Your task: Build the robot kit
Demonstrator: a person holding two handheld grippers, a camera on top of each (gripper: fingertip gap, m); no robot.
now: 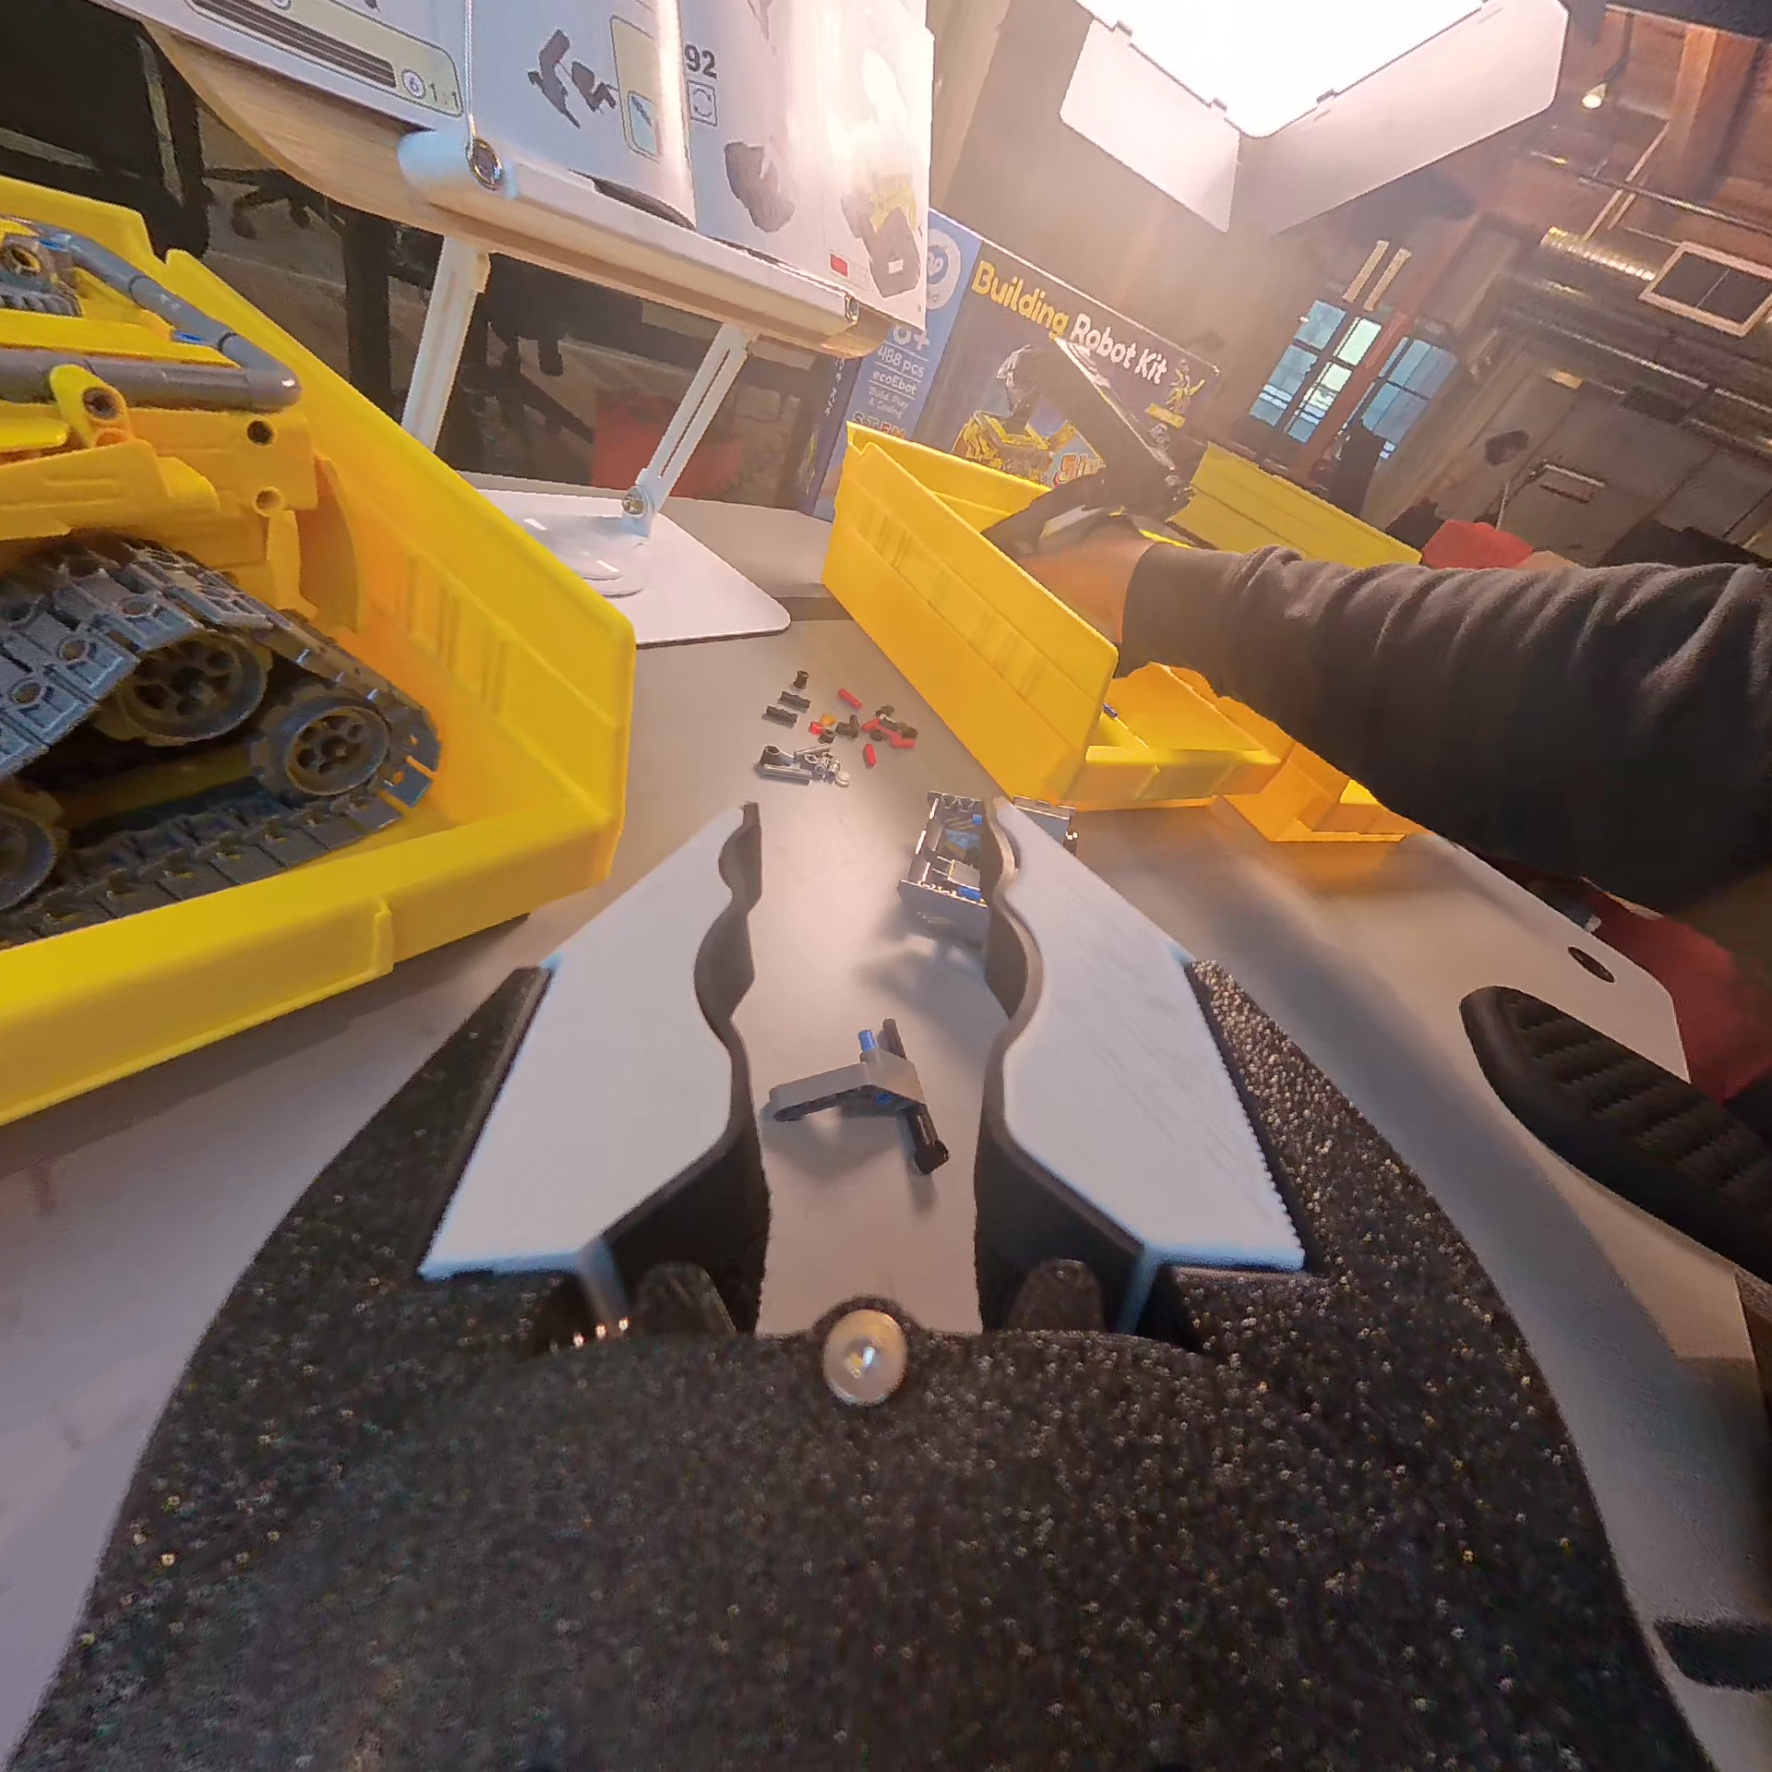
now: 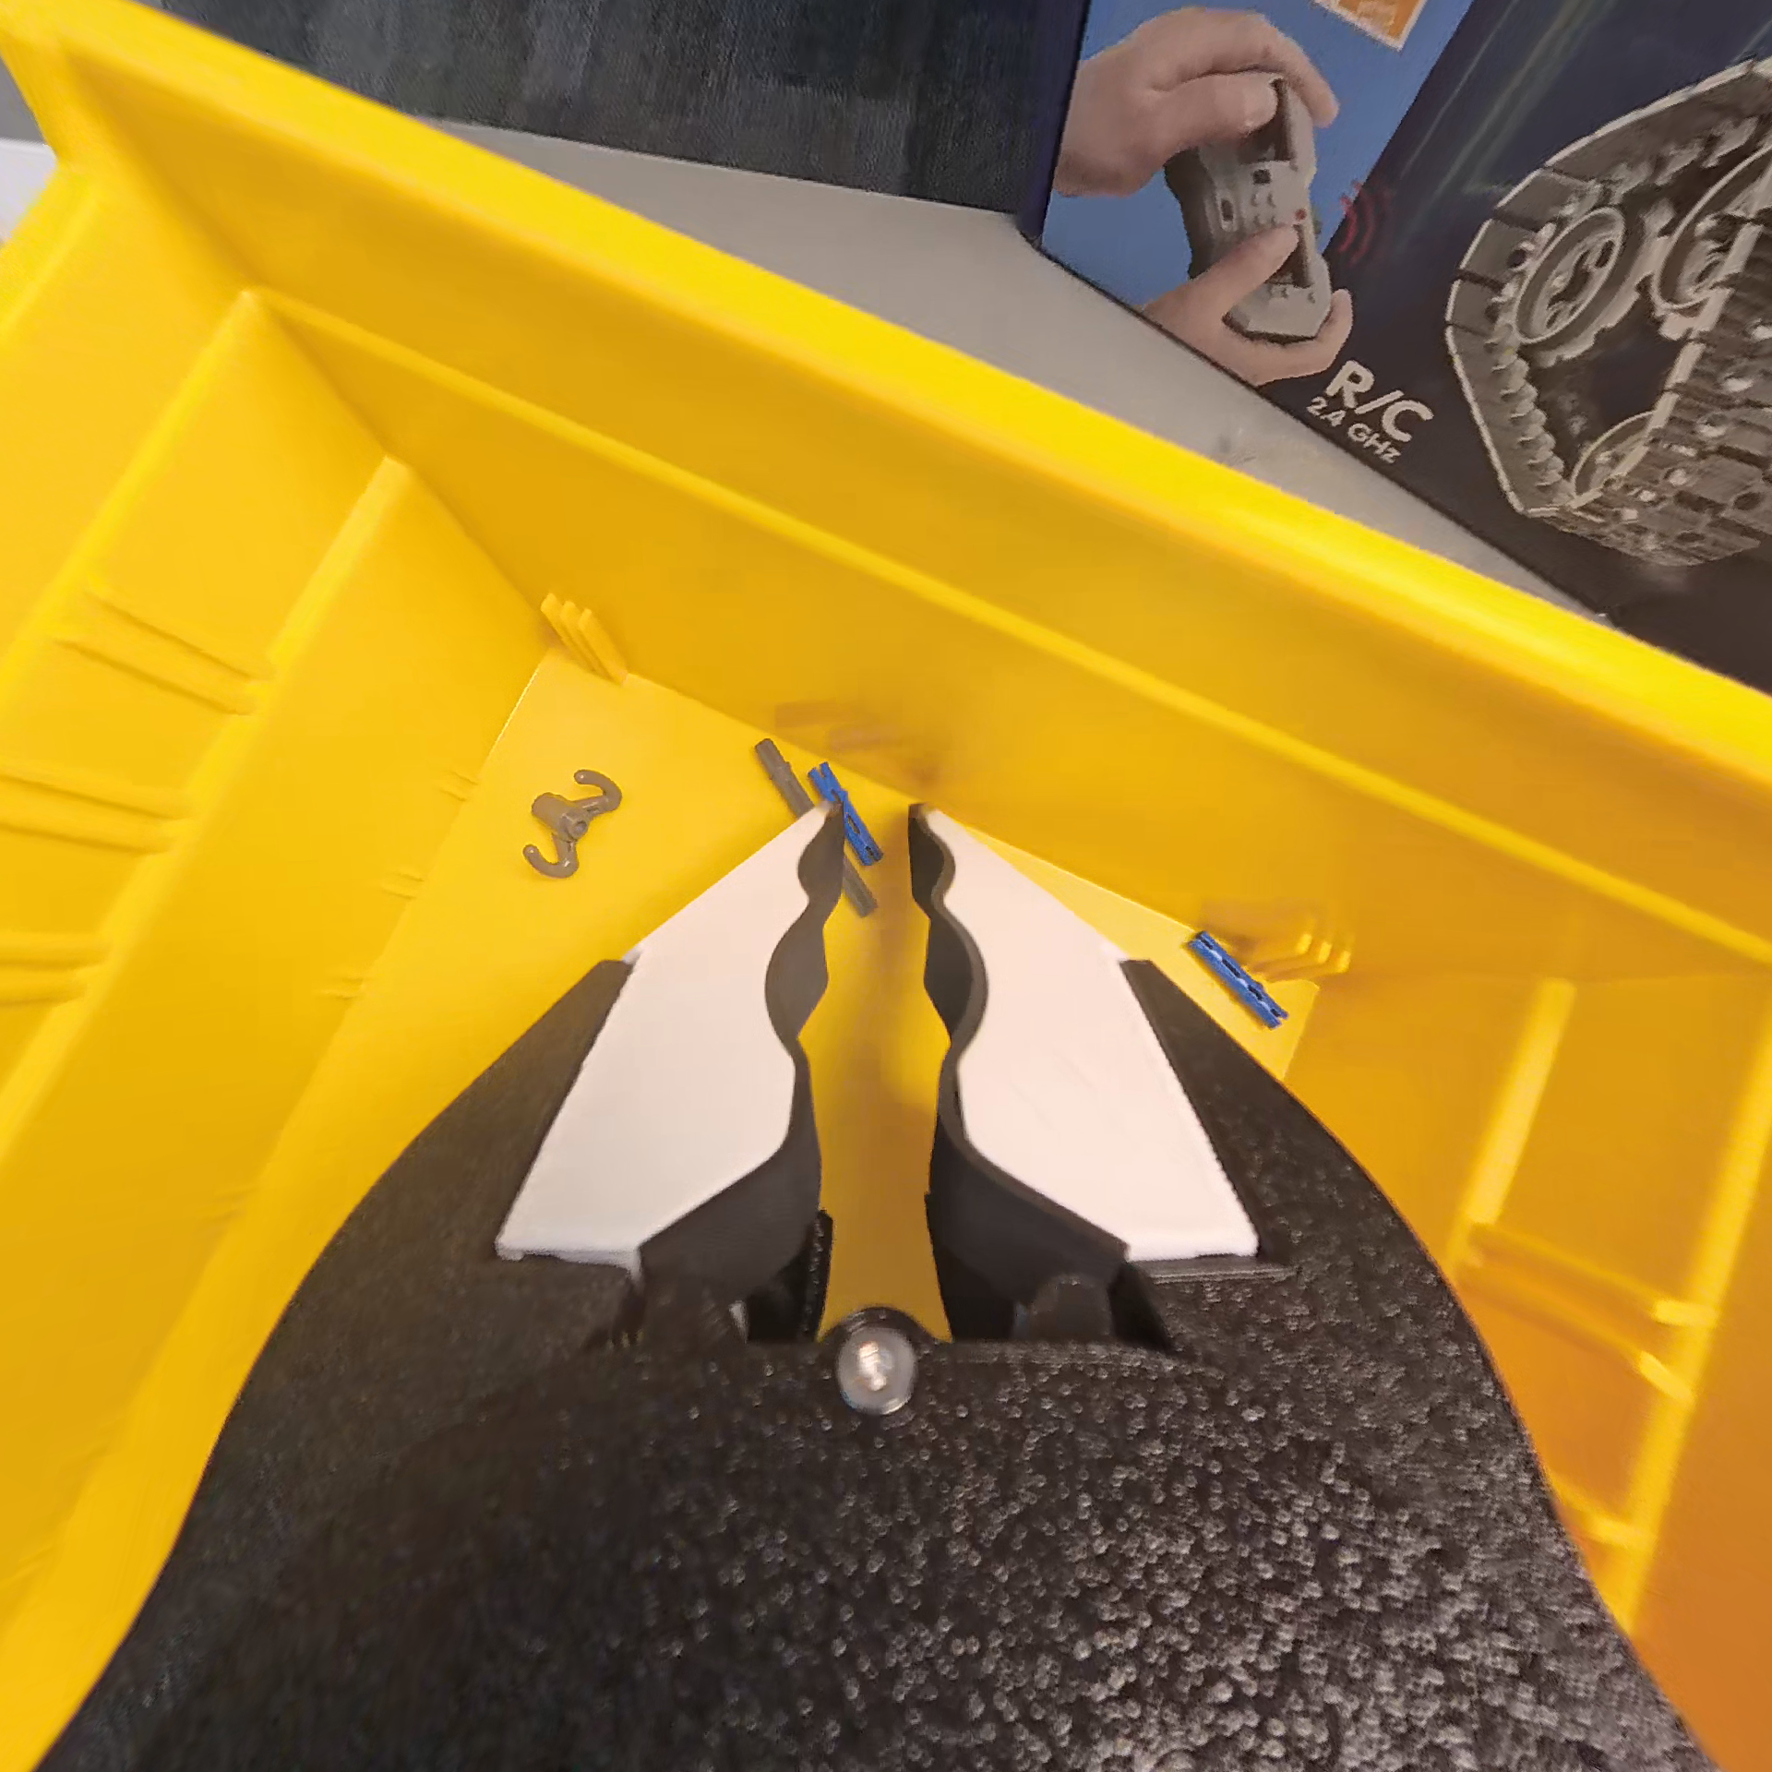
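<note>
Two claws, both open, nothing gripped.

Your left claw [image 1: 873,817] hangs low over the desk [image 1: 594,978] with its jaws wide apart. A small grey elbow piece [image 1: 856,1093] with a blue and a black pin lies flat on the desk between the fingers, touching neither. A grey frame assembly [image 1: 944,863] sits just inside the right fingertip, partly hidden by it; contact can't be told. A scatter of red and black pins [image 1: 834,729] lies just beyond the tips. On the left side of the desk, a tracked model [image 1: 192,671] fills the yellow bin [image 1: 537,863]. A booklet on a stand [image 1: 719,144] is at the far edge.

Your right claw [image 2: 874,817] is down inside the parts bin [image 2: 863,575], tips near the far wall, jaws only narrowly apart. A blue pin [image 2: 849,820] and a dark grey axle [image 2: 779,767] lie side by side at the left fingertip. The pin sits in the gap and the axle runs partly under that finger. The two are close enough that a pinch there looks likely to catch both. A grey hook [image 2: 571,825] lies well clear toward the bin's left wall. A second blue pin [image 2: 1237,978] rests against the far wall to the right. A kit box [image 2: 1438,288] stands beyond the bin.
</note>
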